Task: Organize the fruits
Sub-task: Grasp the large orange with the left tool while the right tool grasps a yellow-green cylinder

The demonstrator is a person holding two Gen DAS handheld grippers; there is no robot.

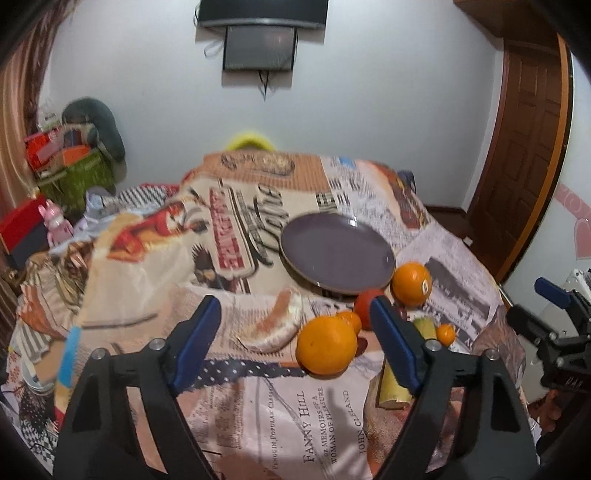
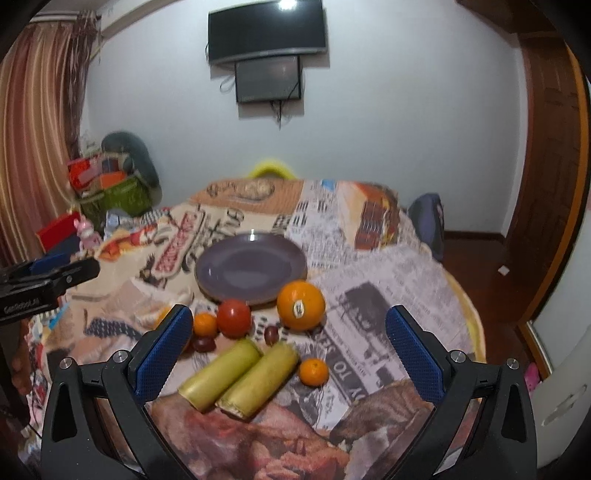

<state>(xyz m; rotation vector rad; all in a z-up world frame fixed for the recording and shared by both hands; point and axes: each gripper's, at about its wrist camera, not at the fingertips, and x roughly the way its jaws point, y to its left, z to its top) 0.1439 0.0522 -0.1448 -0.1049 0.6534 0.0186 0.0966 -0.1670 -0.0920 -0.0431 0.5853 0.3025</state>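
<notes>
An empty purple plate (image 1: 334, 254) (image 2: 251, 267) lies on the printed cloth. In front of it lie a large stickered orange (image 2: 301, 304) (image 1: 410, 283), a red tomato (image 2: 233, 317) (image 1: 365, 306), a small orange (image 2: 205, 325), a tangerine (image 2: 314, 372) (image 1: 445, 333), dark grapes (image 2: 271, 334) and two yellow-green cylindrical pieces (image 2: 240, 376). A second large orange (image 1: 327, 349) sits between the fingers of my left gripper (image 1: 295, 338), which is open. My right gripper (image 2: 290, 354) is open and empty above the cylindrical pieces.
The table's cloth (image 1: 314, 435) is wrinkled at the left. Boxes and a green crate (image 2: 114, 192) stand at the back left, a wooden door (image 1: 532, 155) at the right, a wall TV (image 2: 267, 31) above. A yellow chair back (image 2: 271, 168) shows behind the table.
</notes>
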